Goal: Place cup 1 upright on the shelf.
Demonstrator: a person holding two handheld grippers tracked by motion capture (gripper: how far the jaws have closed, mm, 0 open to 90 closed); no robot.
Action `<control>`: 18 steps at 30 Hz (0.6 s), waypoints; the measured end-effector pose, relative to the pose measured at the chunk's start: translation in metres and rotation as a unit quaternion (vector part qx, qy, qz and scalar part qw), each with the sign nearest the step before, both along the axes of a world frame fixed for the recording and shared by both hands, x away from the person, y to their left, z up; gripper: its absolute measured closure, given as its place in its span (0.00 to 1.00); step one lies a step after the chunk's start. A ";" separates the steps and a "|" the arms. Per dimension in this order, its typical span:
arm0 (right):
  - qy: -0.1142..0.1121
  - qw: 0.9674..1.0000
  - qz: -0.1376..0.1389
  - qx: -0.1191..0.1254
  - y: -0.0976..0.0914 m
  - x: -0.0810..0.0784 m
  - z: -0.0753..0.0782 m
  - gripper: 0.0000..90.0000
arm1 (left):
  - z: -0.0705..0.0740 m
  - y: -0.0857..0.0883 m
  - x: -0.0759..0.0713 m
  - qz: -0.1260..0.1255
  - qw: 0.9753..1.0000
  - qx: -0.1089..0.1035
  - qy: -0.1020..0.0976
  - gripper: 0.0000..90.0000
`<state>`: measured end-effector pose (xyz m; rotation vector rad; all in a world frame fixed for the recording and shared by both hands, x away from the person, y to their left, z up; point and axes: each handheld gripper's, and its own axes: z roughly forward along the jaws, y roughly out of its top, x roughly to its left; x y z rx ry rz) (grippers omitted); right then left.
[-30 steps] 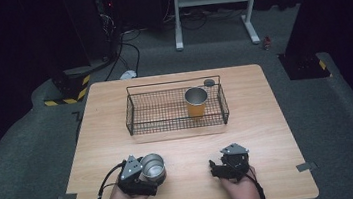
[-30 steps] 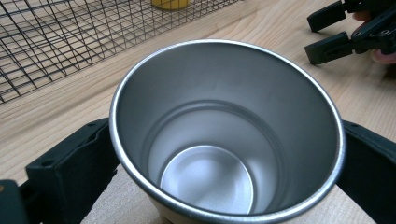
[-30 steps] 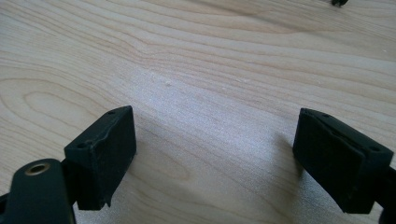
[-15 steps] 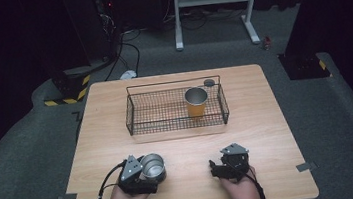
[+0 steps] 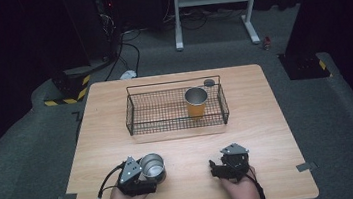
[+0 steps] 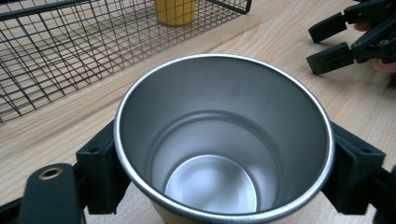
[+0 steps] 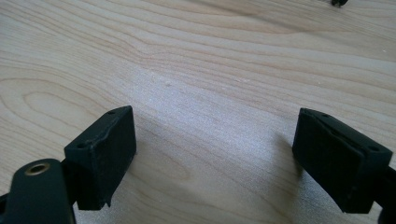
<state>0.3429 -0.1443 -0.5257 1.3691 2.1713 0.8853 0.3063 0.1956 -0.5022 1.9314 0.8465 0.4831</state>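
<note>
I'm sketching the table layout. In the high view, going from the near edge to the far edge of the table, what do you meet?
Left gripper with a steel cup between its jaws and right gripper → wire basket holding a yellow cup → small dark round object behind the basket.

overhead light is falling brightly on the pale wooden bench [image 5: 183, 179] while the surrounding room is sitting in darkness. soft glare is spreading inside the shiny steel cup [image 6: 224, 140]. the nearest black jaws are blurring slightly.
</note>
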 end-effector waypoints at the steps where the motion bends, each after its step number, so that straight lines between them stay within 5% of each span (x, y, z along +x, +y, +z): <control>1: 0.000 1.000 0.000 0.000 0.000 0.000 0.000 0.15 | 0.000 0.001 0.000 0.002 1.000 0.002 -0.001 0.20; 18: 0.001 1.000 0.000 0.000 0.000 0.000 0.000 0.15 | 0.004 0.011 0.002 0.013 1.000 -0.010 -0.009 0.21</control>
